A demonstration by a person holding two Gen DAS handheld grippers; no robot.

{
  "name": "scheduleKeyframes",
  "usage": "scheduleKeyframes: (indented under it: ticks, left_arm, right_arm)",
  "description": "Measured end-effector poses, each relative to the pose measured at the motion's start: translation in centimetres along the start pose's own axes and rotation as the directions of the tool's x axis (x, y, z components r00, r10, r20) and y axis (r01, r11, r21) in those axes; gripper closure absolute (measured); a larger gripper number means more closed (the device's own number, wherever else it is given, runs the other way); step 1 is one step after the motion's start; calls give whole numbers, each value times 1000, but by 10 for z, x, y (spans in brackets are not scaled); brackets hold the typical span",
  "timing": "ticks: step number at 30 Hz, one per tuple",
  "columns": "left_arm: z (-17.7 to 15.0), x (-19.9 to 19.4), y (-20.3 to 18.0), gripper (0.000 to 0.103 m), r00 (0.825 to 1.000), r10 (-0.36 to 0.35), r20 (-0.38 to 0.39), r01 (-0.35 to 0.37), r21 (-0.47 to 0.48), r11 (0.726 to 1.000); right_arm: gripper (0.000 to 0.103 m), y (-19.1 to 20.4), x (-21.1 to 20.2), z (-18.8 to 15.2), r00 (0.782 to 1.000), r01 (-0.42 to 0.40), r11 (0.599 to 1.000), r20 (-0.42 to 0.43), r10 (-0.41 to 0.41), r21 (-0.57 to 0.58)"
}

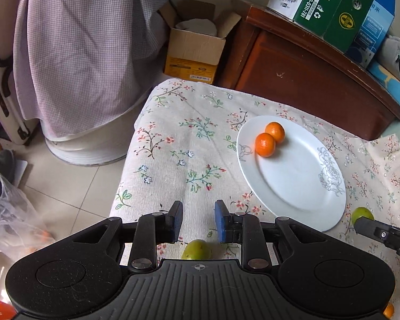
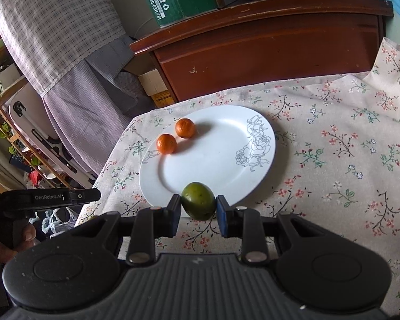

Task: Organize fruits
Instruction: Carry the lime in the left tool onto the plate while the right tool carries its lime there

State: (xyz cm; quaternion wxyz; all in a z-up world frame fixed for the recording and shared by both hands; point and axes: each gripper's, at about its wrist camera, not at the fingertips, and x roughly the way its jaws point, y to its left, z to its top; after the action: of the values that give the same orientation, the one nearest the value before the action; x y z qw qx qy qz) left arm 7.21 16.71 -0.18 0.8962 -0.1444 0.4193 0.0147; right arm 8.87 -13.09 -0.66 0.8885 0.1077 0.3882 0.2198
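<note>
The right gripper (image 2: 198, 208) grips a green fruit (image 2: 198, 200) between its blue pads (image 2: 221, 217), one pad pressed to each side. The fruit hangs at the near rim of the white plate (image 2: 226, 160), overlapping the edge; whether it touches the plate or sits just above it is hard to tell from this angle. From the left wrist view the same fruit (image 1: 362, 214) shows just beside the plate's (image 1: 293, 176) right edge, partly hidden behind the right gripper's finger (image 1: 373, 228).

The left gripper (image 1: 198, 221) holds nothing. Its jaws stand at their narrow setting with bare tablecloth (image 1: 194, 160) showing in the gap. A second green fruit (image 1: 196, 250) lies on the cloth below and behind the pads, close to the gripper body, touched by neither finger. A hand (image 2: 2, 242) grasping the left gripper's handle shows at the left edge of the right wrist view.

Two oranges (image 1: 265, 144) sit on the plate's far left part, touching in the left view, slightly apart in the right. At the bottom right corner of the left view a sliver of another orange fruit (image 1: 388, 310) is just visible.
</note>
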Motion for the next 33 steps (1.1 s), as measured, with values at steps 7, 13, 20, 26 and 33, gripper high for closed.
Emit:
scheduleKeyframes:
  ticks: [7,13,20,26,33]
  left_arm:
    - [-21,-8,-15,77,999,26,-44,-19,158,987]
    - [-29,-4,-26,75,997,25,-66,-9,232,973]
    - [-42,5,-36,76,993,82,-85,-52,312,949]
    - [-43,4,-38,82,995,74,-73,-48,308,950]
    - [-27,-3,-58,82,1000,24,-15,-19,268,963]
  right_arm:
    - [75,-4,3,-1,1000,22,1000,-8,-22,8]
    - [75,-7,6,-2,999,35,999,-19,-35,14]
    - [75,-6,8,-2,999,33,999,-23,-32,11]
    - [75,-7,9,-2,999,30,1000,-26,-29,9]
    - [75,-8,11,0,999,30,1000,-26,-29,4]
